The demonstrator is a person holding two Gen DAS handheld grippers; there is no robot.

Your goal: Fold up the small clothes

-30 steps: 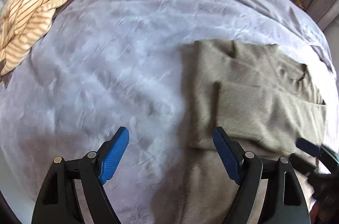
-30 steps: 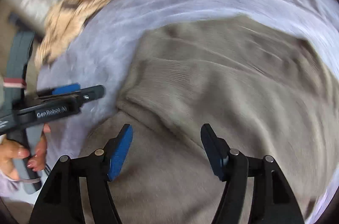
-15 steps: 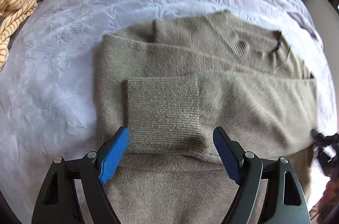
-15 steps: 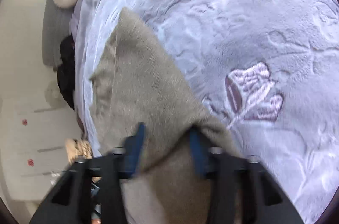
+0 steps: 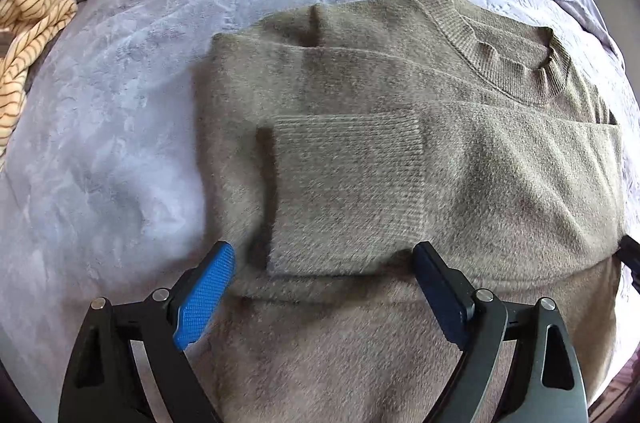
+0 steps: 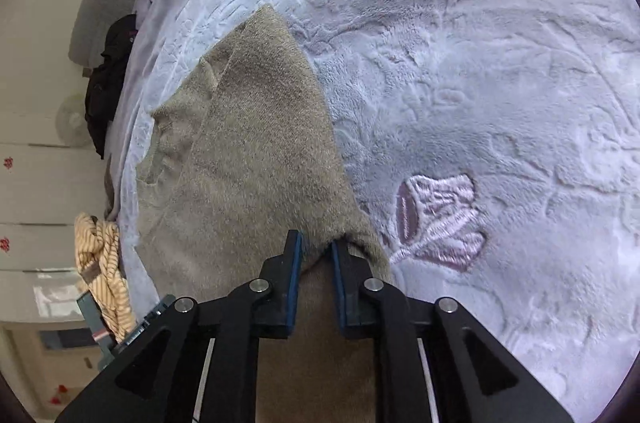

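on the lilac blanket (image 5: 120, 143), past the striped garment (image 5: 28, 35) at far left, the olive sweater (image 5: 400, 111) lies flat with a sleeve folded across, the left gripper (image 5: 320, 287) opening wide above its cuff, the right gripper (image 6: 315, 255) pinching the sweater's edge, jaws easing apart.

Black two-finger left gripper (image 5: 322, 287) fills the bottom of its view: angular black plastic arms with triangular cut-outs, round silver screws at the pivots, textured bright-blue pads on the fingertips (image 5: 208, 293). The black right gripper (image 6: 314, 263) is the same build, with slim blue pad edges, four silver screws and thin pale rods running behind the arms.
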